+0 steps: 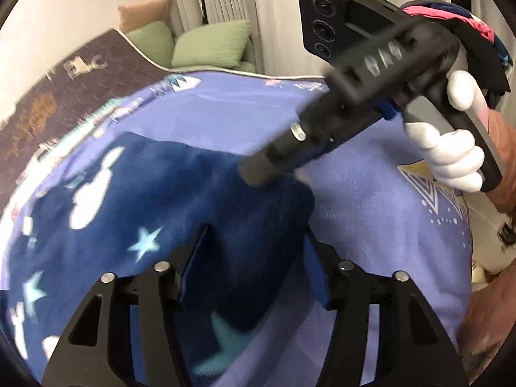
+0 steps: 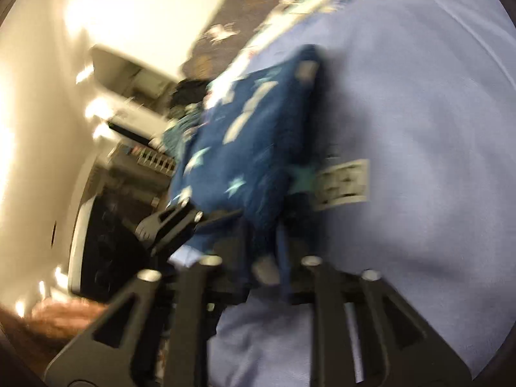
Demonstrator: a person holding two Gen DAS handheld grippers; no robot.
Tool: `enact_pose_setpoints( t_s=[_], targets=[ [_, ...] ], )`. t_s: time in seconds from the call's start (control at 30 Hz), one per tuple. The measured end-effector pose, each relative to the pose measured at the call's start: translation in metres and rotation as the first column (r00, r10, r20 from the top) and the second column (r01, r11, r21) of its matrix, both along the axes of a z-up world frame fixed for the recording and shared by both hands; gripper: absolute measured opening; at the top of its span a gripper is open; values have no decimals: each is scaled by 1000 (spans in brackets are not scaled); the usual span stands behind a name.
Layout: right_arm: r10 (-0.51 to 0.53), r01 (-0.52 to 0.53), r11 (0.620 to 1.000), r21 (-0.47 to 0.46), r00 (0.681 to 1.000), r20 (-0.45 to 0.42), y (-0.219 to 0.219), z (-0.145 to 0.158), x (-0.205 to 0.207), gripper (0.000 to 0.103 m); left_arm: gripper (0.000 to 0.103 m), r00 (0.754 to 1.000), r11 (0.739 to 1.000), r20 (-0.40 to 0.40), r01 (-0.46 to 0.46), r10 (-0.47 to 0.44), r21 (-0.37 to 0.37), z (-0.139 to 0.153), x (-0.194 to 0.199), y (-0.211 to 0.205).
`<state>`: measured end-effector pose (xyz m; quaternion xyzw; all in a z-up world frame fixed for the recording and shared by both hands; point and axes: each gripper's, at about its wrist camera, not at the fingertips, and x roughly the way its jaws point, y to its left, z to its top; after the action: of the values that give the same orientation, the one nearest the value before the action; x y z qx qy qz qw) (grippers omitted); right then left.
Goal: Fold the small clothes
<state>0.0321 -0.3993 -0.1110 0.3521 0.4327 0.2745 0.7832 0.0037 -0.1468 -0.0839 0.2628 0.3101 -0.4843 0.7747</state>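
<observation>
Both claws stand apart over the dark blue star-print garment (image 1: 193, 200) on the lilac blanket (image 1: 371, 193), left claw (image 1: 254, 258) near, right claw (image 1: 258, 174) farther.

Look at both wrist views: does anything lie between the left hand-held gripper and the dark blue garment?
Nothing visible does. The left hand-held gripper stands open right over the dark blue star-print garment; the right hand-held gripper works its far edge, not in between.

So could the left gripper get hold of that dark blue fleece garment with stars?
Probably yes: the left gripper has its fingers apart right over the dark blue fleece garment, nothing between.
</observation>
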Motion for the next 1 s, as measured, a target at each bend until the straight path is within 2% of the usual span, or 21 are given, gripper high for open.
enact_pose_setpoints(
  t_s=[0.03,0.07,0.1,0.2,0.33,0.4,0.43,0.47,0.53,0.57,0.6,0.67,0.7,0.73,0.77,0.8,0.83,0.87,0.9,0.97,1.0],
  targets=[
    [-35,35,999,16,999,-1,-6,-1,6,64,41,1000,1000,-28,-2,2,-2,-3,3,-2],
    [-63,63,998,28,998,-2,-12,-2,9,72,39,999,1000,-49,-6,5,-6,-4,5,-3],
    [-86,86,995,48,996,-6,-18,-3,17,72,37,998,1000,-68,-9,8,-15,-4,7,-2],
    [-57,61,994,90,997,-43,-15,-11,54,72,34,996,1000,-89,-9,7,-22,-3,7,2],
    [-12,13,1000,10,996,-89,12,-22,119,72,34,995,1000,-99,-9,7,-23,-6,5,5],
    [-23,23,1000,-15,998,-57,20,-19,144,71,34,993,999,-118,-4,0,-34,-6,3,5],
    [-26,25,999,-25,999,-48,25,-17,154,63,34,991,999,-136,0,-6,-44,-6,3,5],
    [-26,24,999,-31,998,-53,32,-17,167,24,34,989,999,-144,4,-12,-50,-6,3,4],
    [-44,43,999,-12,996,-73,37,-16,174,22,34,989,998,-144,16,-23,-54,-7,2,4],
    [-52,50,998,-26,998,-46,39,-10,172,21,34,988,998,-148,23,-31,-60,-6,2,3],
    [-58,60,996,-64,998,27,42,6,162,21,34,986,997,-160,33,-44,-70,-7,1,5],
    [-62,73,992,-102,992,114,40,26,148,21,34,979,995,-192,51,-66,-87,-9,2,5],
    [-64,82,988,-134,988,138,37,29,144,26,34,978,995,-199,51,-66,-83,-12,2,3],
    [-69,91,979,-184,990,127,35,24,145,29,34,976,996,-207,50,-65,-80,-15,3,1],
    [-77,99,964,-246,992,100,35,15,150,38,34,976,995,-208,50,-68,-92,-15,6,1],
    [-114,124,923,-364,992,50,34,-1,153,49,34,976,994,-211,43,-62,-96,-14,7,1],
    [-139,143,924,-355,990,38,30,-9,150,48,35,973,994,-223,28,-52,-110,-11,8,6],
    [-161,166,937,-308,986,41,27,-9,143,48,36,972,992,-231,14,-43,-127,-8,8,12],
    [-172,174,937,-301,984,34,26,-5,137,49,37,971,990,-236,6,-39,-139,-5,8,18],
    [-197,208,919,-334,978,68,25,12,123,51,37,970,984,-242,-30,-13,-173,2,9,40],
    [-204,231,895,-382,973,111,27,27,112,51,37,971,979,-240,-59,11,-195,8,10,59]
  ],
)
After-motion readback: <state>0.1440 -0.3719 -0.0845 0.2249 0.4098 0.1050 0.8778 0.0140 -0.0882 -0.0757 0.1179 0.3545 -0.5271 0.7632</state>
